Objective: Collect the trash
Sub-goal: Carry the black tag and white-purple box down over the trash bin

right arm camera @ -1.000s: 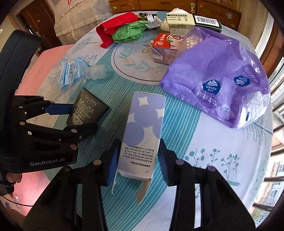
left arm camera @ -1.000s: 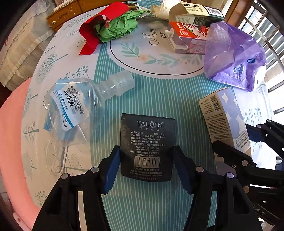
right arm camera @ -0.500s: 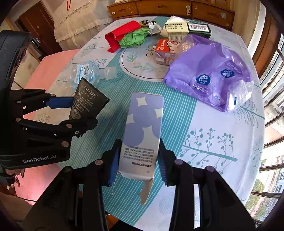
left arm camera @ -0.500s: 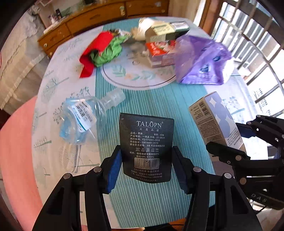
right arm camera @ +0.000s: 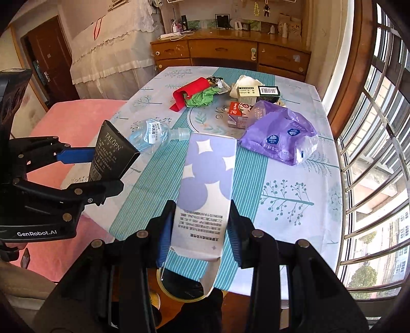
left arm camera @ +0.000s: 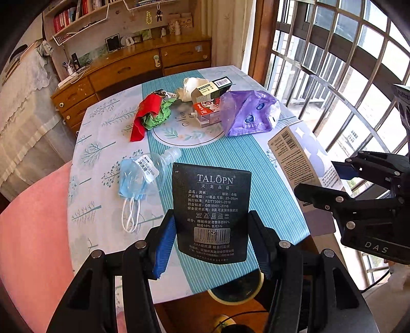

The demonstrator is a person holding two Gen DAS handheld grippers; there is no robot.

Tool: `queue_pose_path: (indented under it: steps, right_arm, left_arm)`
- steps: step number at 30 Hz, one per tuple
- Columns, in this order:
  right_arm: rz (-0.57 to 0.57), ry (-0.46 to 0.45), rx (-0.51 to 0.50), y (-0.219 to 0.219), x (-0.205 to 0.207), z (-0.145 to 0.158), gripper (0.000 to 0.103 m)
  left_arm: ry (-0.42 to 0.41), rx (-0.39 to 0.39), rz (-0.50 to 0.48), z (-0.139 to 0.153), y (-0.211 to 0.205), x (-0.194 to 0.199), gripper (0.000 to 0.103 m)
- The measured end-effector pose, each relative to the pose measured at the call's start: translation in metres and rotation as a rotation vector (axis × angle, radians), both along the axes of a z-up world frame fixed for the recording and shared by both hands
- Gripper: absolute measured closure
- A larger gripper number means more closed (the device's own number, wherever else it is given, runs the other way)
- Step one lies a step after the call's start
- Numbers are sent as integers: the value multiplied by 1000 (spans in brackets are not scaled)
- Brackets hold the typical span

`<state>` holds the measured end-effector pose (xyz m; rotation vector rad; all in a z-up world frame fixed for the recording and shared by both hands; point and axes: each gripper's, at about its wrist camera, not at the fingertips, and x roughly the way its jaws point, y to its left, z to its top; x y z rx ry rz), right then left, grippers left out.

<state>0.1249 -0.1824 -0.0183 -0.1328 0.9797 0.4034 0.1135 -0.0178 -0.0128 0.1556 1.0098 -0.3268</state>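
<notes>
We see a wooden sideboard [right arm camera: 230,51] with drawers at 12 o'clock, small frames and bottles on top. A barred window [right arm camera: 379,158] runs from 1 to 4 o'clock, daylight pouring in. At 10 o'clock a white lace cover [right arm camera: 112,51] hangs by a brown door [right arm camera: 48,59]. A bookshelf [left arm camera: 77,18] sits at 11 o'clock. A pink cushion [left arm camera: 33,230] lies at 8.

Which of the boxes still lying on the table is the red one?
The small red carton, lying beside the purple bag; the other boxes behind it are cream and dark green.
</notes>
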Motion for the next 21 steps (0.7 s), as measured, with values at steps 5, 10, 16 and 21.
queue_pose_path:
  steps: [5, 10, 16, 21]
  right_arm:
    - [-37, -32, -6, 14, -54, 16, 68]
    - [-79, -37, -9, 26, -117, 19, 68]
    - [-127, -10, 4, 29, -183, 7, 68]
    - [-152, 31, 22, 26, -220, -10, 68]
  left_arm:
    - [-33, 1, -48, 8, 11, -49, 48]
    - [-63, 9, -105, 10, 19, -100, 48]
    - [-54, 27, -177, 3, 25, -161, 48]
    - [-17, 37, -209, -10, 27, -196, 48]
